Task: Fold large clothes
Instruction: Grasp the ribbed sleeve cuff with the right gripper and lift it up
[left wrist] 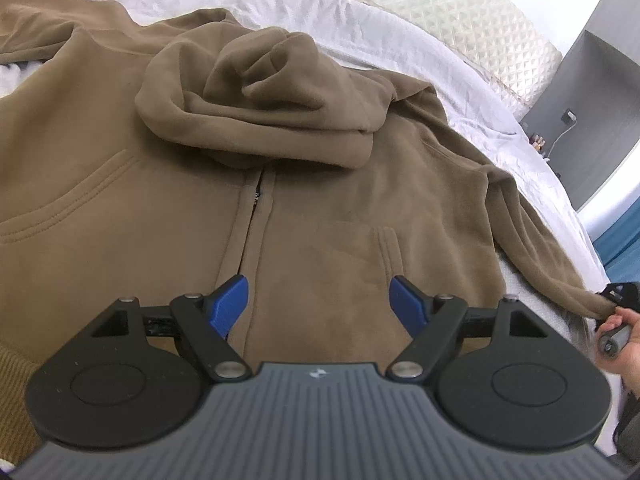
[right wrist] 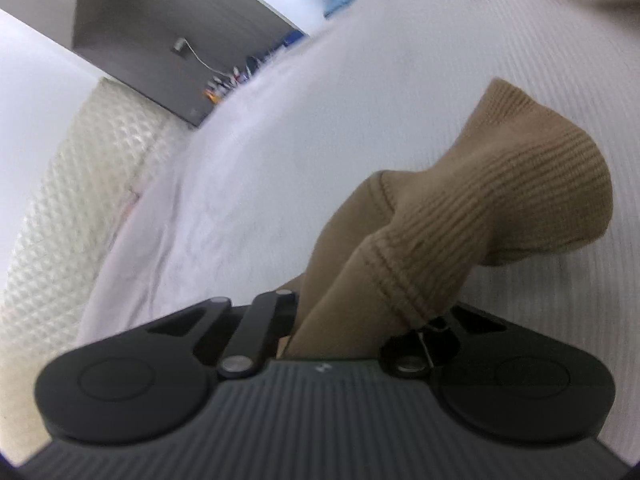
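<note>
- The brown hoodie (left wrist: pixel 168 200) is soft, matte fleece, lying face up on the bed's white sheet (left wrist: pixel 360 28), zip (left wrist: pixel 252 216) closed down the middle, curved stitched pocket seams either side.
- Its hood (left wrist: pixel 260 100) is flopped forward onto the chest in a thick, rumpled mound.
- A ribbed knit hem shows at the lower left edge of your left wrist view.
- Your left hand-held gripper (left wrist: pixel 318 300) hovers just above the hoodie's lower front, blue fingers (left wrist: pixel 232 300) spread wide apart, the zip line running near the left one; nothing sits between them.
- Your right hand-held gripper (right wrist: pixel 340 332) is clamped on the sleeve (right wrist: pixel 360 264) near its ribbed cuff (right wrist: pixel 520 200); the cuff sticks out past the jaws, bunched and twisted, above the finely ribbed sheet.
- From the left wrist view, that sleeve (left wrist: pixel 532 240) stretches from the shoulder off to the right edge of the bed, drawn into a narrow strand where your right hand (left wrist: pixel 624 336) holds it.
- A quilted, cream headboard (left wrist: pixel 460 12) lies beyond the sheet.
</note>
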`<state>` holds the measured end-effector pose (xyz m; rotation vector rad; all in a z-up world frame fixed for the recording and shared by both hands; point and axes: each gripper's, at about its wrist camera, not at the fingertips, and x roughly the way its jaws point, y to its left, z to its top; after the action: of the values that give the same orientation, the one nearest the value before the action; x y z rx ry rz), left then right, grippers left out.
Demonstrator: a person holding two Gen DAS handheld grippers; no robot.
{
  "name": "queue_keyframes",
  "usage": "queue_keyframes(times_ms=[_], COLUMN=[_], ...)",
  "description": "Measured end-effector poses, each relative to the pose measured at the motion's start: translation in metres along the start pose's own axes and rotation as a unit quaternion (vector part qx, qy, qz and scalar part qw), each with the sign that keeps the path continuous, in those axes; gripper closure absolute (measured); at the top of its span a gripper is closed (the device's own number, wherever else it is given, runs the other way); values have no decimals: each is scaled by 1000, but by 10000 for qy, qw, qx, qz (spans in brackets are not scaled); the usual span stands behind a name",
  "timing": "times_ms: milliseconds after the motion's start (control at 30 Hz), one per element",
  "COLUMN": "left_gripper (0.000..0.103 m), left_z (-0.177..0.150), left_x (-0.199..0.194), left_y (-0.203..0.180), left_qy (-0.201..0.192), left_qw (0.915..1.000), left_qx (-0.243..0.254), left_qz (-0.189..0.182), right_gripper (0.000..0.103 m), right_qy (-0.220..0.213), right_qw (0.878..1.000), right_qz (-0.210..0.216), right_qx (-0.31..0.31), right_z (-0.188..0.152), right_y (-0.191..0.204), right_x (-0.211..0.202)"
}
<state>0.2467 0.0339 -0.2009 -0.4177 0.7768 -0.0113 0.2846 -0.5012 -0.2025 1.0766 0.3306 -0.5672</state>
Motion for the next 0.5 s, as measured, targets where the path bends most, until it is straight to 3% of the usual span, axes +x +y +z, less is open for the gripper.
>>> queue_keyframes(times_ms=[167, 300, 500], left_gripper=[22, 22, 21], left_z=[1, -1, -9], left_x=[7, 18, 38], left_y=[-5, -9, -18], left_qy=[10, 140, 432], left_qw=[9999, 9995, 9963], left_qx=[132, 254, 666], left_qz=[79, 157, 324], right_gripper=[89, 89, 89], right_qy=[-142, -245, -336], right_qw=[9977, 9958, 9937], right_qz=[238, 450, 370], right_qx=[-619, -757, -1000], right_z=[49, 81, 101], right_y=[20, 45, 69], right_x=[10, 27, 51])
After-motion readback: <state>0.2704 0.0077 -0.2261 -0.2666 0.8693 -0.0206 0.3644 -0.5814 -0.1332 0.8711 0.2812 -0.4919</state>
